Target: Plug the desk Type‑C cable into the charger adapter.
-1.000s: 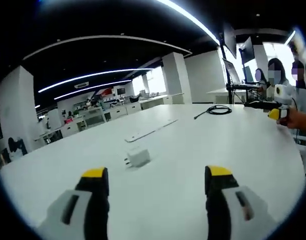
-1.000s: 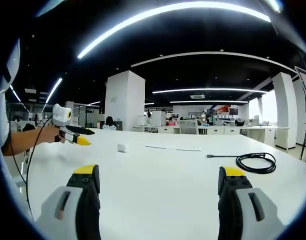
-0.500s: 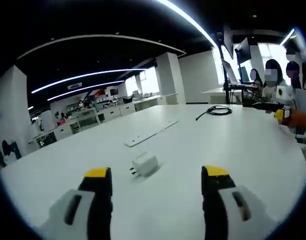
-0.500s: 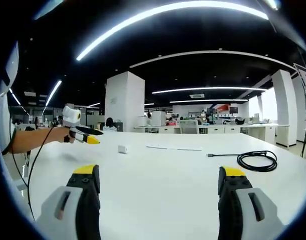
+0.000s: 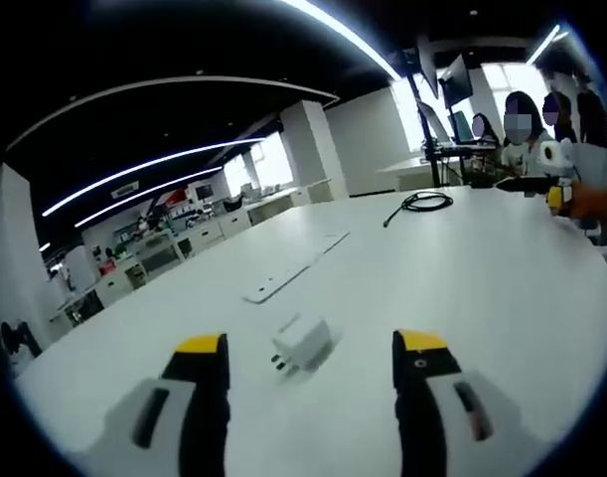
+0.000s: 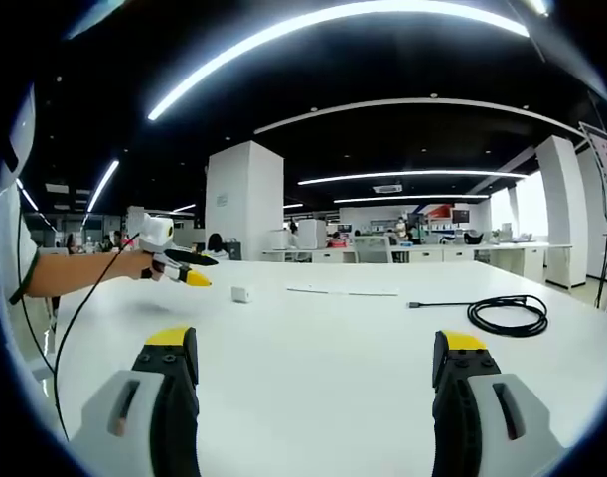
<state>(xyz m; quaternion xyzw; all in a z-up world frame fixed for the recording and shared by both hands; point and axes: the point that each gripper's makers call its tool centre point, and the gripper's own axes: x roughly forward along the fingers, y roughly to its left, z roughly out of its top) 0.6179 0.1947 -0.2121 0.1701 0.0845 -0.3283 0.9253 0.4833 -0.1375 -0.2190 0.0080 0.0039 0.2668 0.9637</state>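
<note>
While both hand-held grippers (image 5: 311,363) (image 6: 318,363) gape wide, boxy white adapter (image 5: 302,344) lies on smooth table (image 5: 462,288)

The left gripper (image 5: 310,363) has its jaws spread wide, nothing between the yellow tips. The right gripper (image 6: 320,350) likewise stands with jaws wide apart and bare. In the right gripper view the left gripper shows far beyond the left jaw, gripped by a hand (image 6: 134,264) on a bare forearm (image 6: 70,275) reaching forward
</note>
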